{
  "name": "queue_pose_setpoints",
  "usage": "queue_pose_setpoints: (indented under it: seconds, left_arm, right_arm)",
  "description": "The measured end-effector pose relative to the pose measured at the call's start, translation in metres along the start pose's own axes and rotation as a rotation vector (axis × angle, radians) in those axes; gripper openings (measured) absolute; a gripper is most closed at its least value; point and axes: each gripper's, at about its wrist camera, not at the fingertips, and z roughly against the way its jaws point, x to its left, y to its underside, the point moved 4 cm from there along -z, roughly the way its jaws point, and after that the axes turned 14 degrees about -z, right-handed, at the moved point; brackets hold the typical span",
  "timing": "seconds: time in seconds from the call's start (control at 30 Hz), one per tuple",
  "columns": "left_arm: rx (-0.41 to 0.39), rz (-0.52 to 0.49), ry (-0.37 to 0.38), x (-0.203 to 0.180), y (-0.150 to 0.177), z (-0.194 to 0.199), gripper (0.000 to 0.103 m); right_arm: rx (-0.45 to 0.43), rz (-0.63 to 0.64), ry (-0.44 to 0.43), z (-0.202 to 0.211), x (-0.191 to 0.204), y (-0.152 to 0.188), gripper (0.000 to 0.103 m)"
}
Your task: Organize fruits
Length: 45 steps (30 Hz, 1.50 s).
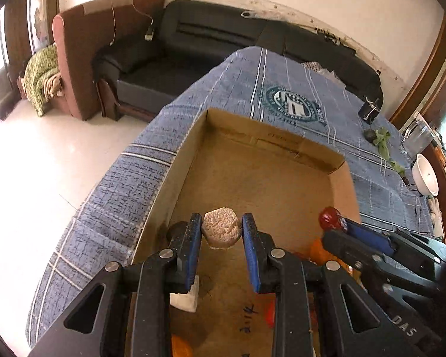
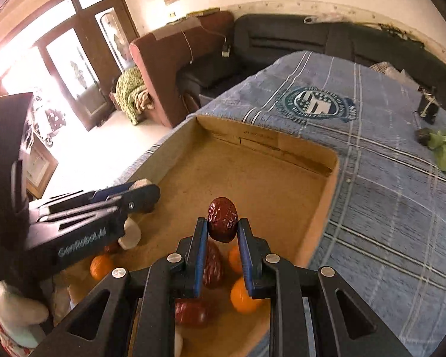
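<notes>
Both tongs are clamped on fruit above the cardboard box (image 1: pixel 345 190) on the blue cloth (image 2: pixel 386 208).

Right gripper (image 2: pixel 222 226) pinches a red date (image 2: pixel 222 218) across its middle. Long axis roughly upright, pointing away from the jaws. Wrinkled skin, likely light and slightly yielding; a waist grip looks secure.

Left gripper (image 1: pixel 221 230) squeezes a pale, rough-textured lump (image 1: pixel 221 229), roundish with no clear long axis. It probably crumbles or dents if pressed hard.

More dates and small oranges (image 2: pixel 243 296) lie at the box's near end; the far end is bare.
</notes>
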Motion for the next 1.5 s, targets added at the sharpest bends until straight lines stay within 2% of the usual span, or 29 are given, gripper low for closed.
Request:
queue_pose_setpoints:
  seconds: [0.13, 0.33, 0.43, 0.5, 0.57, 0.6, 0.77, 0.8, 0.87, 0.93, 1.0, 1.17, 1.33, 1.5]
  left_arm:
    - [0.028, 0.010, 0.008, 0.003, 0.002, -0.014, 0.026]
    - [0.018, 0.022, 0.014, 0.001, -0.003, -0.017, 0.026]
    - [0.014, 0.027, 0.009, 0.000, -0.003, -0.016, 0.034]
    - [0.006, 0.038, 0.018, -0.001, -0.003, -0.012, 0.041]
    - [-0.005, 0.043, 0.022, -0.002, -0.002, -0.006, 0.043]
    - [-0.012, 0.043, 0.021, -0.003, -0.002, -0.001, 0.044]
    - [-0.089, 0.042, 0.010, -0.011, 0.004, 0.035, 0.048]
    - [-0.112, 0.041, 0.004, -0.014, 0.006, 0.044, 0.052]
    - [-0.164, 0.039, -0.029, -0.022, 0.012, 0.065, 0.061]
    - [-0.217, 0.039, -0.098, -0.030, 0.019, 0.086, 0.067]
    - [-0.275, 0.044, -0.161, -0.040, 0.027, 0.107, 0.082]
    - [-0.387, 0.070, -0.219, -0.066, 0.048, 0.146, 0.095]
    - [-0.467, 0.040, -0.269, -0.095, 0.060, 0.170, 0.099]
    - [-0.459, -0.021, -0.256, -0.121, 0.061, 0.170, 0.100]
  right_arm:
    - [0.030, 0.006, 0.014, -0.019, -0.001, -0.003, 0.024]
    - [0.047, -0.001, 0.029, -0.034, -0.006, -0.004, 0.024]
    - [0.048, -0.005, 0.027, -0.035, -0.008, -0.003, 0.024]
    - [0.041, -0.004, 0.021, -0.032, -0.008, -0.003, 0.027]
    - [0.031, -0.010, 0.015, -0.028, -0.009, -0.004, 0.039]
    - [0.025, -0.016, 0.013, -0.025, -0.010, -0.005, 0.041]
    - [-0.029, -0.059, -0.001, 0.010, -0.021, -0.002, 0.048]
    - [-0.045, -0.071, -0.001, 0.019, -0.023, 0.000, 0.051]
    - [-0.089, -0.101, 0.005, 0.044, -0.030, 0.007, 0.064]
    - [-0.133, -0.128, 0.022, 0.066, -0.036, 0.015, 0.066]
    - [-0.182, -0.142, 0.027, 0.092, -0.041, 0.026, 0.068]
    - [-0.309, -0.156, 0.075, 0.140, -0.053, 0.052, 0.081]
    - [-0.350, -0.194, 0.082, 0.159, -0.068, 0.081, 0.086]
    - [-0.358, -0.167, 0.159, 0.154, -0.075, 0.106, 0.088]
